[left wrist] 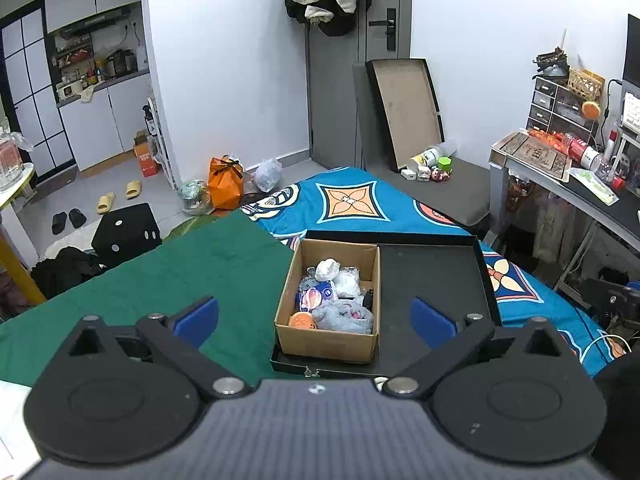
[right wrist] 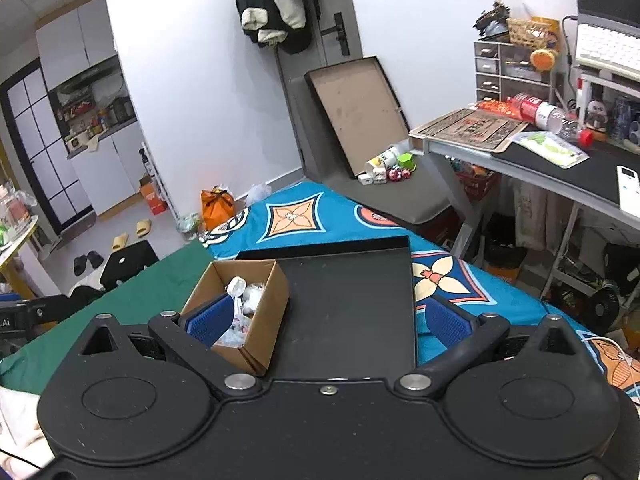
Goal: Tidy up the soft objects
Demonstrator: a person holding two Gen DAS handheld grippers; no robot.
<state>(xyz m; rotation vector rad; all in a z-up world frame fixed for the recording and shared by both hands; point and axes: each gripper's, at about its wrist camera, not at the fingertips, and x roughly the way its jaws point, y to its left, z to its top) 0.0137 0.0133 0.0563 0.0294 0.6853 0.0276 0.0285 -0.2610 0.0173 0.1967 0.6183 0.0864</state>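
Over on the left there's a green cloth (left wrist: 168,280) spread across the bed, butting up against a blue patterned bedsheet (left wrist: 348,196). The left gripper (left wrist: 316,320) hangs above that seam with its 2 blue-padded fingers spread wide — nothing between them, just air.

Next along is the cardboard box (left wrist: 328,336), sitting in the left end of a shallow black tray (left wrist: 436,276). The box is stuffed with soft objects (left wrist: 344,312): crinkly plastic-wrapped bits, a white crumpled wad, something blue with a printed label, and an orange round thing in the near corner. Can't make out more than that.

The rest of the tray to the right of the box is bare black surface.

From the right wrist camera, the right gripper (right wrist: 328,320) is also wide open and holding nothing — its left pad sits in front of the box (right wrist: 256,320), the other pad is over the tray's (right wrist: 348,300) right edge.
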